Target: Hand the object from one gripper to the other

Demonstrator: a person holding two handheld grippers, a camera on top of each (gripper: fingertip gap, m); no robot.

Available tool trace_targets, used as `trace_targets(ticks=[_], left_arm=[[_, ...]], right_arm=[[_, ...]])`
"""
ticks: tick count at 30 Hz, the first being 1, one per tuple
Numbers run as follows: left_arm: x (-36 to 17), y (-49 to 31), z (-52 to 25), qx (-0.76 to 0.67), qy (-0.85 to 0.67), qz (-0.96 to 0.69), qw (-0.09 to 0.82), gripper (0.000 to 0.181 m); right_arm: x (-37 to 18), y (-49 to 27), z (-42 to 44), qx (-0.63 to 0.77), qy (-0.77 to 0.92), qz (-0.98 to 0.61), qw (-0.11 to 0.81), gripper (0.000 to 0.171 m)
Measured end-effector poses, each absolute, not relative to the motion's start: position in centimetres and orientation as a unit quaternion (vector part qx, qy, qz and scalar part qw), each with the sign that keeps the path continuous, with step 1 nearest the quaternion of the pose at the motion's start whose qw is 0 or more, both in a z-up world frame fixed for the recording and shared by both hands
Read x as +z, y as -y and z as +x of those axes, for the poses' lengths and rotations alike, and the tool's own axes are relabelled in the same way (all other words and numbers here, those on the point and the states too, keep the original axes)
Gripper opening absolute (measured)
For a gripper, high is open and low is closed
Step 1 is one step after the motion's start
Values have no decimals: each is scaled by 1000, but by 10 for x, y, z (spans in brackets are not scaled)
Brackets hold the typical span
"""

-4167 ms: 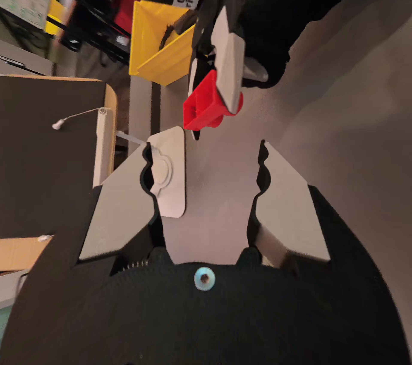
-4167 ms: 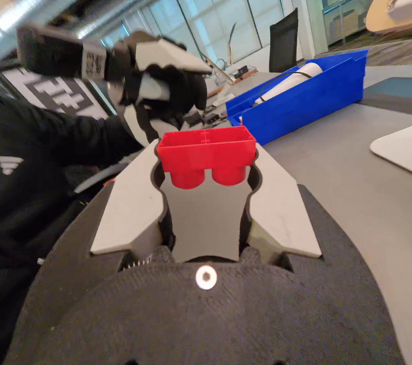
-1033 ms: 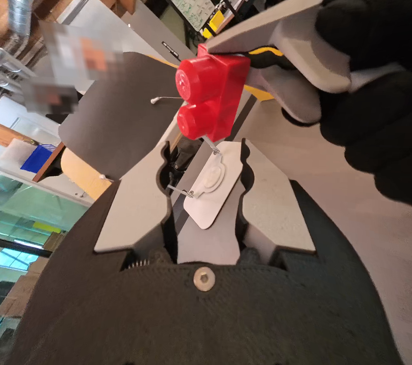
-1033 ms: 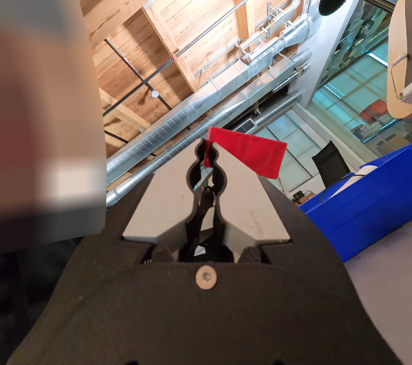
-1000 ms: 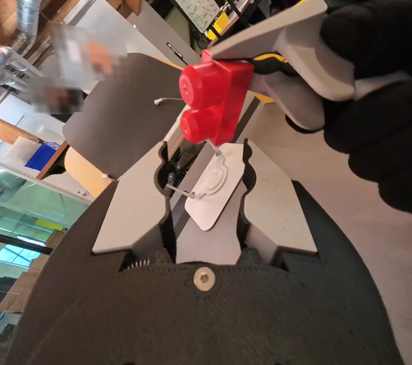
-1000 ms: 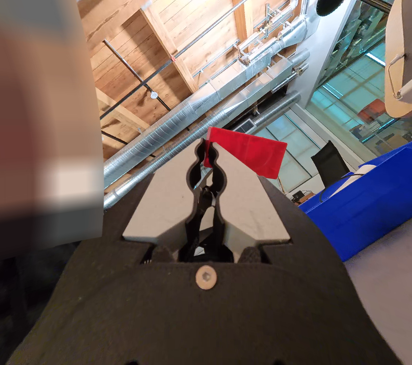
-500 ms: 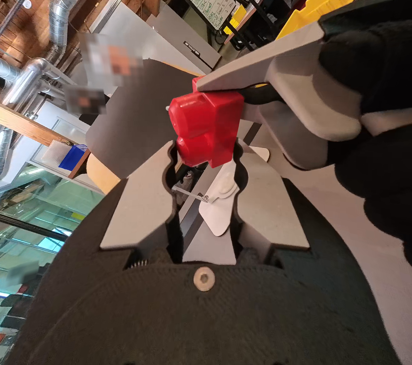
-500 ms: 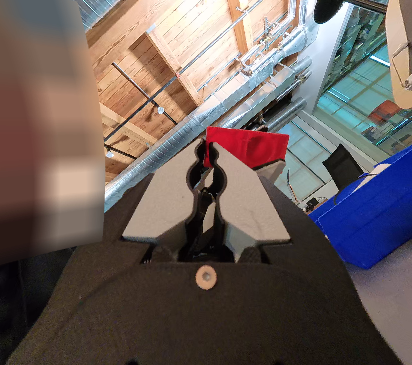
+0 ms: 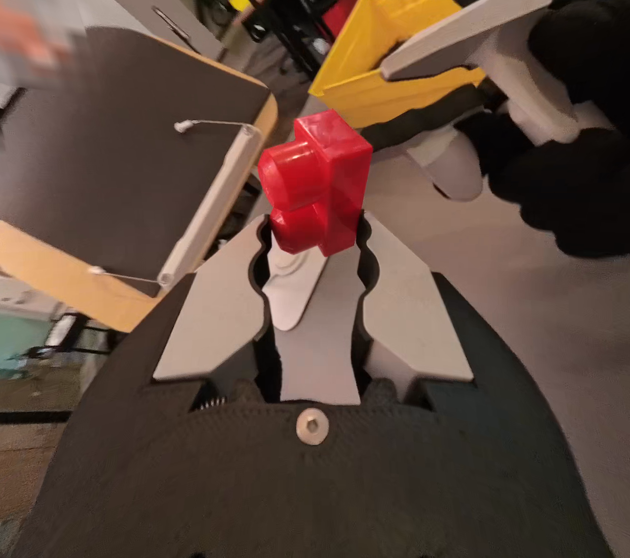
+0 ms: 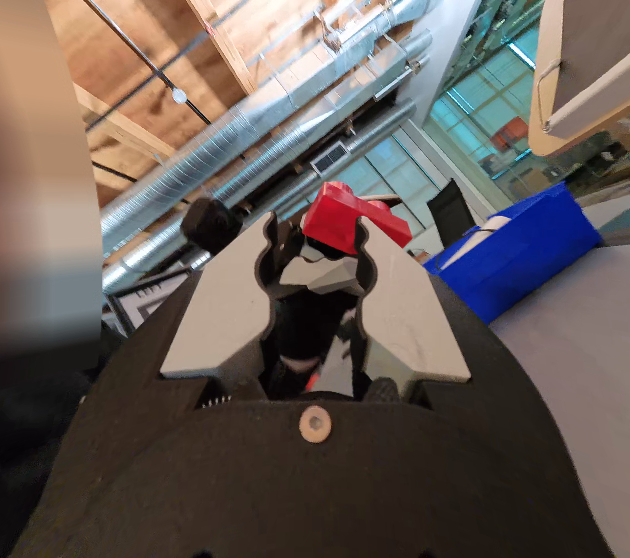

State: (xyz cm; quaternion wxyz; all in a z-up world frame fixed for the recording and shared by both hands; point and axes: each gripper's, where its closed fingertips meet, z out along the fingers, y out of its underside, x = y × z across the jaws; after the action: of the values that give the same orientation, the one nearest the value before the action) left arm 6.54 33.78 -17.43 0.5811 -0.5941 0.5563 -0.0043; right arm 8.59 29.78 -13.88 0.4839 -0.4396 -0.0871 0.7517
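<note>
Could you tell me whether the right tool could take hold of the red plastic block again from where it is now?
Probably yes: the right tool is open, with the red plastic block just beyond its fingertips, though the left tool grips it.

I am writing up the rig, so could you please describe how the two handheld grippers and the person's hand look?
Both the left gripper and the right gripper have black textured bodies, a silver centre screw and light grey angular fingers with wavy black inner edges. The hand wears a black glove.

Lower end of the red block [image 9: 315, 190] disappears between the left tool [image 9: 313, 228] tips, so the contact there is hidden. Right tool [image 9: 405, 105] runs off the right edge. In the right wrist view, a big smeared patch fills the left side, and the blue bin [image 10: 521, 251] contents are mostly hidden.
</note>
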Motion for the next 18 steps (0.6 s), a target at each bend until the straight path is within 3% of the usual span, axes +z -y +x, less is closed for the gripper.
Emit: trace_targets(ticks=[6,12,18], left_arm=[[-192,-323,57,-149,-598,-653,441,49],[-204,-292,60,-319,-598,-668,309,49],[-218,-279,60,-373,-587,-682,226,49]], right_arm=[[-150,-293,77,581,238,-532,568,44],[-153,-298,75,234,414,-543,692,39],[-161,-300,70,-61,547,-451,703,28]])
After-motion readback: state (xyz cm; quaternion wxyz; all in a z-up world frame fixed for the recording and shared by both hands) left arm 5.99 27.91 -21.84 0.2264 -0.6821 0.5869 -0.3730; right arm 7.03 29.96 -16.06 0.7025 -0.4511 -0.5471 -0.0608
